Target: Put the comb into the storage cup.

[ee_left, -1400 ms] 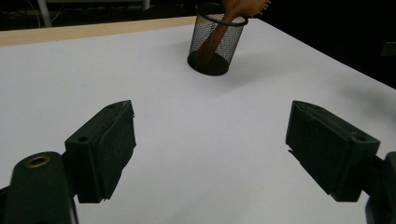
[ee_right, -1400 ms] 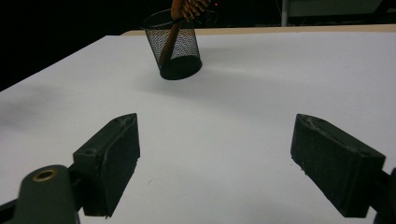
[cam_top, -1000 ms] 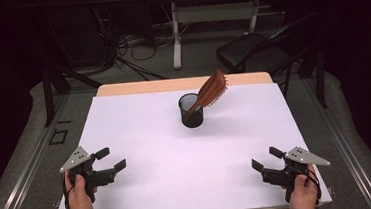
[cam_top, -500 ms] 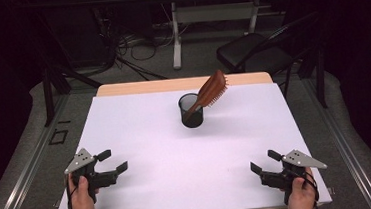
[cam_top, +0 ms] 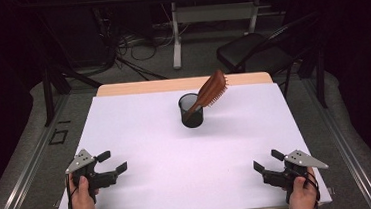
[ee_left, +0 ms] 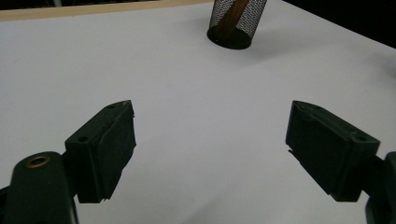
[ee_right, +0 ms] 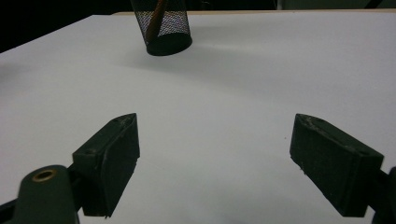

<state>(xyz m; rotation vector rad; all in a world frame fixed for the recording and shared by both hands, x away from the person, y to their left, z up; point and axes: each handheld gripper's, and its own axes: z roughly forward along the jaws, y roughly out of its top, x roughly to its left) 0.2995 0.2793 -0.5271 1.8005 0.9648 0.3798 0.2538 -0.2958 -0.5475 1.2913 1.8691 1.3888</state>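
We hold the left gripper (cam_top: 114, 162) and right gripper (cam_top: 264, 161) low at the near corners of the table (cam_top: 141, 138), jaws spread wide on both, nothing between them. The brush (cam_top: 211, 91) stands handle-down in the mesh cup (cam_top: 191, 111) toward the far middle, leaning right, well apart from either claw. To lift it cleanly, we judge one gripper should steady the cup while the other takes the handle just above the rim.

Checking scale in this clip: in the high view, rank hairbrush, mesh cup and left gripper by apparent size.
1. hairbrush
2-3. left gripper, mesh cup: look alike; the gripper sits nearer the camera, so unranked.
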